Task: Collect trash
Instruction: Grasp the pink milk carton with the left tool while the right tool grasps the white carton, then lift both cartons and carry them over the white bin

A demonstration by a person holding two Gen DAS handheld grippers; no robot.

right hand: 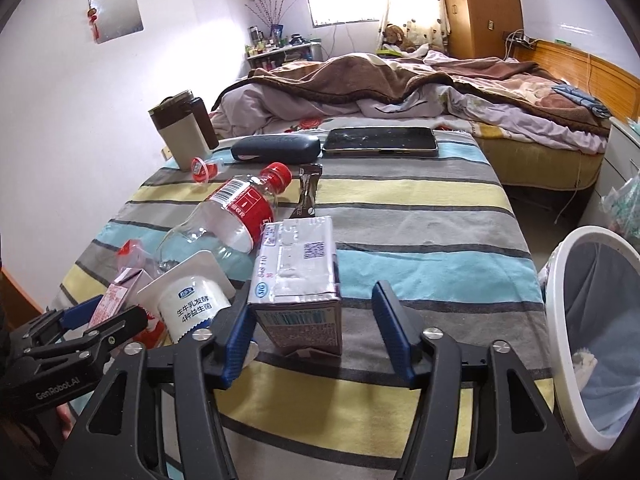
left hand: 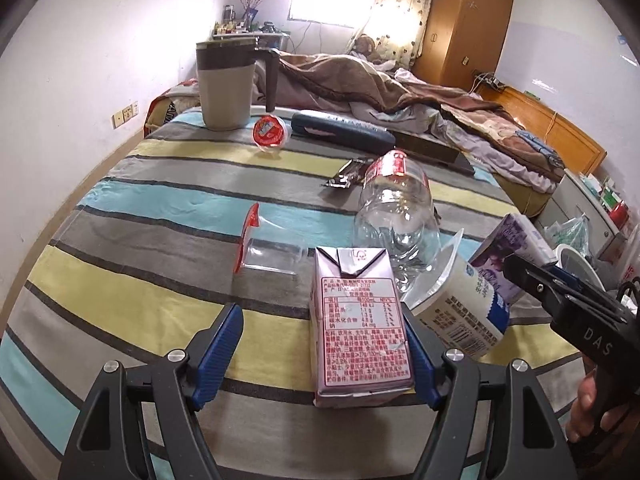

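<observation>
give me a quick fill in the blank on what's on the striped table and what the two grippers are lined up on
1. The left gripper has a pink ____ between its open jaws.
2. The clear plastic bottle lies on its side and has a ____ cap.
3. Right of the table stands a white ____ with a bag inside.
4. The phone lies screen-up beside a dark ____ case at the table's far edge.

Missing words: carton; red; bin; glasses
</observation>
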